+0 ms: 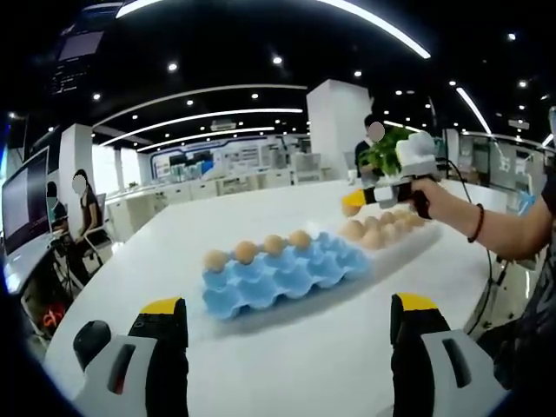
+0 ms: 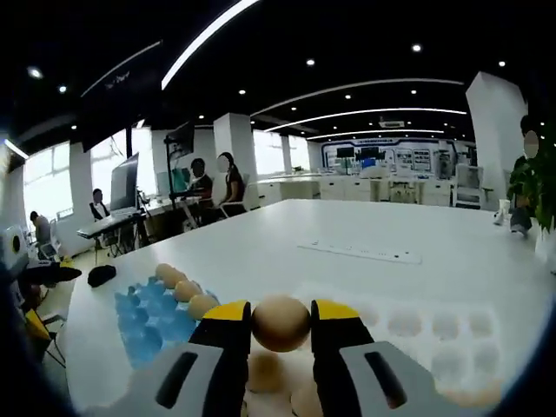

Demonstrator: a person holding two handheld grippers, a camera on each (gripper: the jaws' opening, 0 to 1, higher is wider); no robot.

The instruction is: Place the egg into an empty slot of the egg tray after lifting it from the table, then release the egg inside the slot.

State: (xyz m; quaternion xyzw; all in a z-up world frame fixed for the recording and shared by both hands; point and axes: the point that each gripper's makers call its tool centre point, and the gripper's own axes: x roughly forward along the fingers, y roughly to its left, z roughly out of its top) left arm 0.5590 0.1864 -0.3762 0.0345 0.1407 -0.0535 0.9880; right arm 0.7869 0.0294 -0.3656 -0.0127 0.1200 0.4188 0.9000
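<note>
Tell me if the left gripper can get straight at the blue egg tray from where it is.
Probably yes. The left gripper is open, holding nothing, and the blue egg tray lies directly ahead on the white table with bare surface between. The right gripper, gripping an egg, is off beyond the tray.

Right claw (image 2: 281, 323) clamped; left claw (image 1: 287, 317) spread wide.

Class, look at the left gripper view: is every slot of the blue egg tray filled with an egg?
No. The blue egg tray holds a single row of eggs along its far edge; its other slots are empty.
</note>
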